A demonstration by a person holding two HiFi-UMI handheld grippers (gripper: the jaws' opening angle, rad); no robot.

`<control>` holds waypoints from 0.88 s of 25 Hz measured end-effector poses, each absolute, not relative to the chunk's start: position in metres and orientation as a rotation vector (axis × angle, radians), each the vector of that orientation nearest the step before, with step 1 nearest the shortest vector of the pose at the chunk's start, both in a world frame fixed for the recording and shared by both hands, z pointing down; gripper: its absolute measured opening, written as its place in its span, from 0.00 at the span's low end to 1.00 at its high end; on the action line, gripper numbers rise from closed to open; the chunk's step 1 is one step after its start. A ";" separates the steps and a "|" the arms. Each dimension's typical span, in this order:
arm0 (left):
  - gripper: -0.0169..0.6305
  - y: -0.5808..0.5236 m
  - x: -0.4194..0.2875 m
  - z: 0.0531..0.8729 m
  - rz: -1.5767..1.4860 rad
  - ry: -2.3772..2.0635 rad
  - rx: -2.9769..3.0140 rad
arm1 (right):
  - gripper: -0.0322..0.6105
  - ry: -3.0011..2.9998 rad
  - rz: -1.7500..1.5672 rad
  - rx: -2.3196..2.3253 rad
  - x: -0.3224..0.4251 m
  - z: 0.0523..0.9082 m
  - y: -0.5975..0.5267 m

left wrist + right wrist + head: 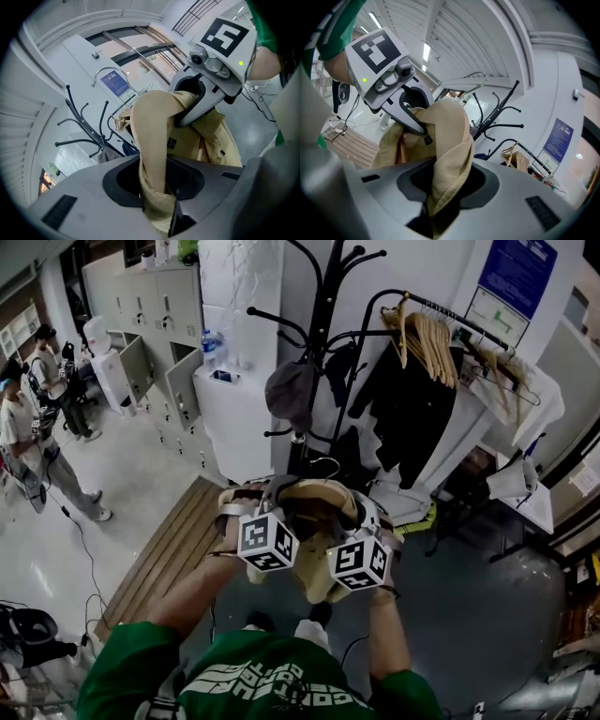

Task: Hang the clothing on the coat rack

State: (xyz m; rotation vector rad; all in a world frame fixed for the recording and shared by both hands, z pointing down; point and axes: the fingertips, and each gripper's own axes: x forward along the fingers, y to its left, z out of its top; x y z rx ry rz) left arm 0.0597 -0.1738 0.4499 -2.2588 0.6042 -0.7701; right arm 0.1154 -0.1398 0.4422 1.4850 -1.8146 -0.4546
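- At the far left of the head view, two people stand on the pale floor.
- Just right of them, a row of grey lockers lines the wall. Some doors are open.
- Lower down, at the lower left, wooden boards lie on the floor.
- In the lower middle, the left gripper bites a fold of the tan coat. Its jaws are squeezed onto the cloth.
- The tan coat is bunched up between the two grippers in the lower middle of the frame. It is close in front of the black coat rack and is not on any hook.
- The coat rack stands tall in the upper middle. A grey cap hangs on one of its arms.
- Just right of the left gripper, the right gripper bites another fold of the coat. Its jaws are pressed onto the cloth too.
- Further right, a rail holds wooden hangers and dark clothes.
- A blue poster is on the wall in the upper right corner.
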 end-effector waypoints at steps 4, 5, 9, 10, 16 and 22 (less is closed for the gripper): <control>0.20 -0.189 0.074 0.450 -0.802 0.677 -2.259 | 0.24 -1.870 -0.466 1.421 0.131 0.442 -0.157; 0.20 -0.193 0.079 0.449 -0.808 0.693 -2.261 | 0.24 -1.879 -0.472 1.406 0.136 0.441 -0.161; 0.20 -0.207 0.092 0.450 -0.822 0.755 -2.255 | 0.24 -1.905 -0.513 1.357 0.151 0.441 -0.178; 0.20 -0.210 0.096 0.451 -0.826 0.770 -2.253 | 0.24 -1.912 -0.522 1.346 0.155 0.442 -0.182; 0.20 -0.225 0.120 0.453 -0.847 0.834 -2.243 | 0.24 -1.946 -0.553 1.292 0.181 0.443 -0.200; 0.20 -0.242 0.141 0.449 -0.861 0.890 -2.230 | 0.24 -1.972 -0.585 1.251 0.202 0.438 -0.220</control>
